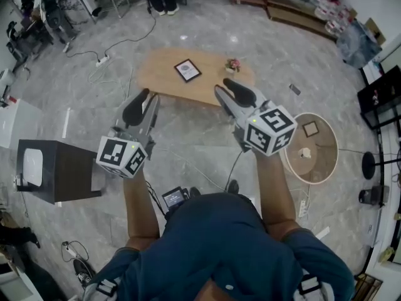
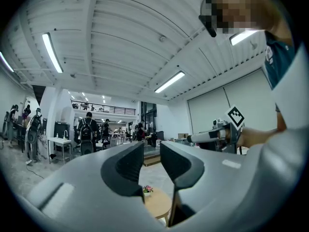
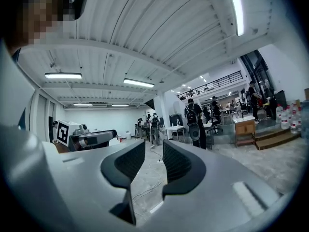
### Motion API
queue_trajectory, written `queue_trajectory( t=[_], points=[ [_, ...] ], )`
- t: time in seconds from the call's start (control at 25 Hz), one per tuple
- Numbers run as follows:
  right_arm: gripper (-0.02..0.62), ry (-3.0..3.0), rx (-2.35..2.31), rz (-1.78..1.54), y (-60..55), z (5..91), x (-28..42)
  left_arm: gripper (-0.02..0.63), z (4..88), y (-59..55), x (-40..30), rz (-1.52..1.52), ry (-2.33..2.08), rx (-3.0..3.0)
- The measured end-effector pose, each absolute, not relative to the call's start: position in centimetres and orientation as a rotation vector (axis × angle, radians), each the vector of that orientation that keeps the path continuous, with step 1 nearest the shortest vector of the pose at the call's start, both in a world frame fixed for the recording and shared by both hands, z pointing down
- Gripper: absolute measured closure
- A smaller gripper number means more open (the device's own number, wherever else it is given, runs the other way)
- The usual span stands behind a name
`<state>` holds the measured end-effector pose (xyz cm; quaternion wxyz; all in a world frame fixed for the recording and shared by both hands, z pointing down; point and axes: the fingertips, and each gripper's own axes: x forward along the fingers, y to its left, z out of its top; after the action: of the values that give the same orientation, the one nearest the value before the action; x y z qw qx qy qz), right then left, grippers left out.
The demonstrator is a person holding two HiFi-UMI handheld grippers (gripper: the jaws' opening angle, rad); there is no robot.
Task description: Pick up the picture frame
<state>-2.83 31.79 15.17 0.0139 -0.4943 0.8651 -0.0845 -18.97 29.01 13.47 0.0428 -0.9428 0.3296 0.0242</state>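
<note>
The picture frame (image 1: 187, 69), dark-edged with a pale picture, lies flat on an oval wooden table (image 1: 164, 79) ahead of me. A small pot of flowers (image 1: 233, 64) stands to its right. My left gripper (image 1: 145, 99) and right gripper (image 1: 229, 88) are held up side by side over the floor, short of the table's near edge. Each has its jaws drawn close, with only a thin slit between them and nothing held. The left gripper view shows the left gripper (image 2: 151, 153), the table (image 2: 159, 204) and the flowers (image 2: 147, 189) through the slit. The frame is hidden there.
A round side table (image 1: 326, 162) with small items stands at the right. A black cabinet (image 1: 59, 168) sits at the left. Cables (image 1: 113, 47) trail across the marble floor behind the table. Several people stand by desks far off (image 3: 195, 120).
</note>
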Motion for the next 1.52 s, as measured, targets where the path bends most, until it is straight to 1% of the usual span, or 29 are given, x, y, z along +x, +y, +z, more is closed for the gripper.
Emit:
queue_trajectory(
  t=[0.4, 0.72, 0.88, 1.2, 1.52],
  points=[
    [0.486, 2.618, -1.584, -0.289, 30.1, 14.7, -5.0, 0.502, 13.6, 26.6, -21.1, 0.11, 0.953, -2.912],
    [0.486, 2.651, -1.517, -0.296, 26.5, 14.6, -3.5, 0.502, 13.9, 24.1, -20.1, 0.094, 1.029, -2.895],
    [0.486, 2.681, -1.442, -0.315, 23.4, 15.1, -1.3, 0.502, 14.4, 22.3, -18.1, 0.063, 1.102, -2.867],
    [0.486, 2.734, -1.291, -0.346, 18.0, 15.7, 4.9, 0.502, 14.8, 19.3, -11.8, -0.002, 1.242, -2.806],
    [0.486, 2.784, -1.164, -0.356, 13.6, 15.6, 9.2, 0.502, 14.7, 16.3, -7.6, -0.032, 1.371, -2.735]
  ],
)
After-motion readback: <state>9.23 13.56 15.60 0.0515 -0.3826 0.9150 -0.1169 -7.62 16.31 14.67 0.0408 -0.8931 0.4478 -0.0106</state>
